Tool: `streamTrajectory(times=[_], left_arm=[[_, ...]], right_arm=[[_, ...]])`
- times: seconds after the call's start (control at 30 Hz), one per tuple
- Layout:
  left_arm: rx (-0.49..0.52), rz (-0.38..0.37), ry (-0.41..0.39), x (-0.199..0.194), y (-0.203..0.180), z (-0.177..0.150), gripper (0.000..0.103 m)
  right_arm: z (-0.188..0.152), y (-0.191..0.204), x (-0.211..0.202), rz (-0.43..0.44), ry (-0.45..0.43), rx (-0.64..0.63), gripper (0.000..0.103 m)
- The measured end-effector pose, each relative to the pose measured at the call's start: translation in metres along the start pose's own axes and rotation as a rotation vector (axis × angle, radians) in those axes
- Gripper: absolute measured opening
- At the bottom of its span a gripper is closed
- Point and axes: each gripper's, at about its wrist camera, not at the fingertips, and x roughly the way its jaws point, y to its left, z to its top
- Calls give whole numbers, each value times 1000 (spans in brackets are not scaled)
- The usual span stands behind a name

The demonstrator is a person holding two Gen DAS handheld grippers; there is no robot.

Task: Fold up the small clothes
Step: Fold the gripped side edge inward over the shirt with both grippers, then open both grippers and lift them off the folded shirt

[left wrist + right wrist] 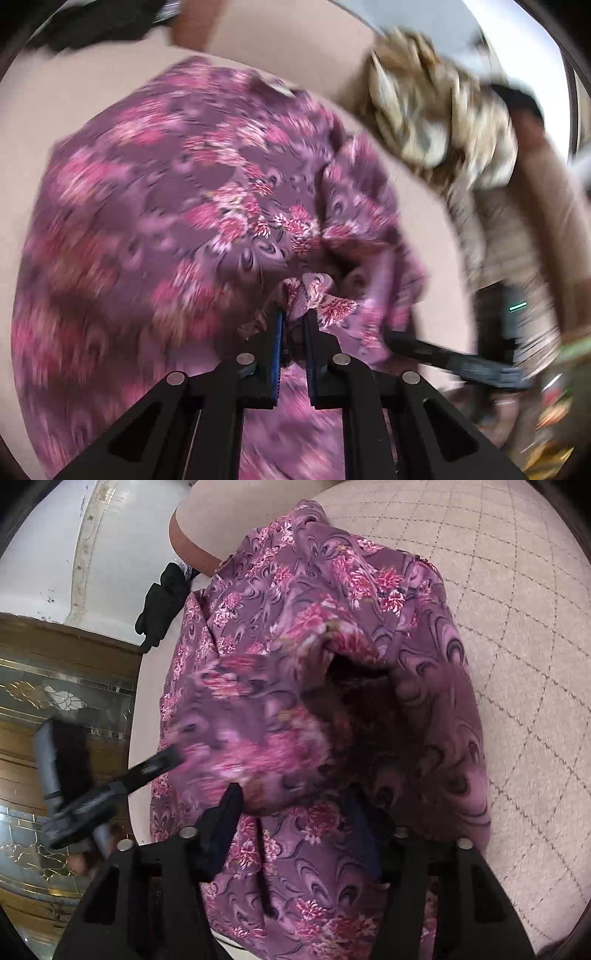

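A purple garment with pink flowers (pixel 184 184) lies spread on a pale pink surface (pixel 74 92). In the left wrist view my left gripper (pixel 294 317) is shut on a bunched edge of this garment, which pokes up between the blue pads. The right gripper's finger (pixel 424 350) reaches into the cloth at the right. In the right wrist view the garment (pixel 332 627) is humped up with a dark hollow. My right gripper (pixel 299 808) stands partly apart with cloth lying between and over its fingers; its right finger is covered. My left gripper (pixel 147 771) shows blurred at the left.
A quilted pale cover (pixel 498 627) stretches to the right. A black item (pixel 162 598) lies at the cover's far edge. A wooden cabinet with patterned glass (pixel 55 701) stands to the left. A person's beige patterned sleeve (pixel 424 110) is at the upper right.
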Motion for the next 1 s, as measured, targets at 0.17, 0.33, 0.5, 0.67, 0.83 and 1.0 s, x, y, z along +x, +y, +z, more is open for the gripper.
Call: streamTrajectory(times=[0.17,0.33,0.5,0.67,0.83,1.0], left_arm=[[-207,-59,20,-57,26,-30,9],[-238,40,-31,-91,56,-59,11],[-254,227,-53,-90,87,-73,29],[-134,231,-141,-104,54,-49,58],[7,107,-107,-71,-13,25,70],[64,25,28,19,-67,113,76]], right_arm=[[-8,33,-5,129,-21,-127,3],[-22,69,7,240,29,-249,6],[-22,66,13,90,52,-279,46],[3,33,-55,8,-174,-207,57],[54,19,-68,-282,-128,-248,60],[99,-3,-30,-347,-44,-349,60]])
